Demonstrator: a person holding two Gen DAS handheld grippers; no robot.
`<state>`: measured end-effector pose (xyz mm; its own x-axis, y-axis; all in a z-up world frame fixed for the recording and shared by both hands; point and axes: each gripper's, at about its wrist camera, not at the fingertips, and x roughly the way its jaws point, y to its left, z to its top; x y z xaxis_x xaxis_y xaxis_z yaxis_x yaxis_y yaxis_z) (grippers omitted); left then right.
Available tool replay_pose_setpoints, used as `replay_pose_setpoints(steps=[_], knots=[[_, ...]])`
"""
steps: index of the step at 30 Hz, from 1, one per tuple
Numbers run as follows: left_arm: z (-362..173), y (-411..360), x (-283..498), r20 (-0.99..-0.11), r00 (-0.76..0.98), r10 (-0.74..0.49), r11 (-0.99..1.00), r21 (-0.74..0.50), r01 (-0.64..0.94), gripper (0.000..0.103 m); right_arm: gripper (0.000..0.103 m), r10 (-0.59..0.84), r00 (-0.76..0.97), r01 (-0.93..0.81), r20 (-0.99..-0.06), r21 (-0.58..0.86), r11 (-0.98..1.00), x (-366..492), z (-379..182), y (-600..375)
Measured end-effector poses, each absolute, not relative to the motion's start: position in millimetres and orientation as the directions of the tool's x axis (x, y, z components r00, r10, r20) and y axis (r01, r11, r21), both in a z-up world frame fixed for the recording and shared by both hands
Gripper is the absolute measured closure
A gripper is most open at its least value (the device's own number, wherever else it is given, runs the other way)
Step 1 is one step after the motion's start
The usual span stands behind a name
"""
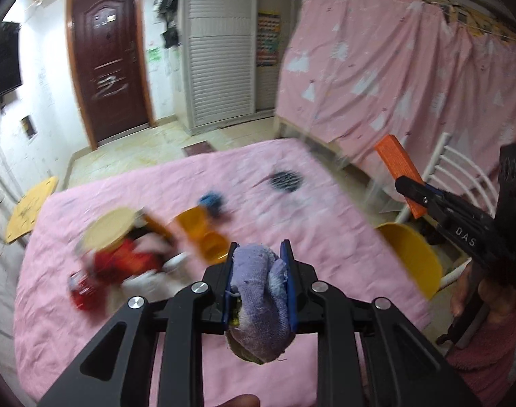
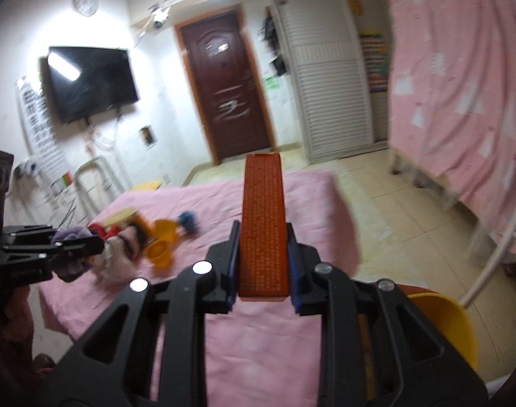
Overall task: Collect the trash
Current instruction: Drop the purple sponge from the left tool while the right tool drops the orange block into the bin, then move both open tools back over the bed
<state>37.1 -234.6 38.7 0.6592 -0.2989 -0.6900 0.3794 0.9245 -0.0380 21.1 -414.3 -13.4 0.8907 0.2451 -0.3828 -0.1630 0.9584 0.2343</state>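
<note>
Left tool (image 1: 259, 264) clamped on frayed purple rag (image 1: 259, 291), right tool (image 2: 263, 247) gripping flat orange box (image 2: 263, 227)

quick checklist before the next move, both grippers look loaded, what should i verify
1. Left gripper grip on the purple cloth: ok, clamped between both pads.
2. Right gripper grip on the orange box: ok, held at its near end.
3. Box sticks far past the fingers: not ok, it may lever out.
4. Trash bin in sight: cannot tell; only a yellow bowl-shaped thing beside the table.
5. Remaining pile on the table: not ok, uncollected.
</note>
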Motion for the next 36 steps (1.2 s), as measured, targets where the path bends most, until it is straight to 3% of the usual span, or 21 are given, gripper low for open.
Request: replay_pose_setpoints(steps=[5, 17, 18, 19, 21, 26, 36], knots=[[47.3, -297.6, 33.9, -0.683, 0.622, -0.381, 0.875, -0.049, 0.482, 0.086, 0.08, 0.135, 0.922, -0.048, -0.362, 0.238, 0.97, 4.6, -8.0, -467.5], [28.3, -407.4, 43.7, -0.723, 0.429, -0.541, 0.77, -0.222, 0.598, 0.086, 0.08, 0.052, 0.939, 0.059, -0.341, 0.306, 0.95, -14.1, -12.5, -524.7], [25.5, -415.0, 45.0, -0.718, 0.419, -0.556, 0.762, -0.238, 0.602, 0.084, 0.077, 0.045, 0.939, 0.067, -0.341, 0.311, 0.948, -14.6, -12.9, -527.4], [22.5, -421.3, 46.7, -0.717, 0.412, -0.562, 0.759, -0.25, 0.601, 0.08, 0.066, 0.039, 0.94, 0.075, -0.34, 0.317, 0.945, -15.5, -13.3, -530.2], [16.7, -429.3, 50.1, -0.719, 0.391, -0.574, 0.753, -0.278, 0.596, 0.064, 0.054, 0.03, 0.943, 0.087, -0.331, 0.332, 0.939, -18.3, -13.5, -537.5], [9.9, -435.5, 52.9, -0.72, 0.391, -0.574, 0.758, -0.285, 0.587, 0.056, 0.053, 0.019, 0.948, 0.102, -0.317, 0.361, 0.927, -23.0, -14.6, -547.5], [20.2, -414.3, 49.5, -0.711, 0.423, -0.562, 0.774, -0.272, 0.572, 0.056, 0.053, 0.053, 0.942, 0.069, -0.33, 0.347, 0.935, -12.5, -15.1, -529.8]])
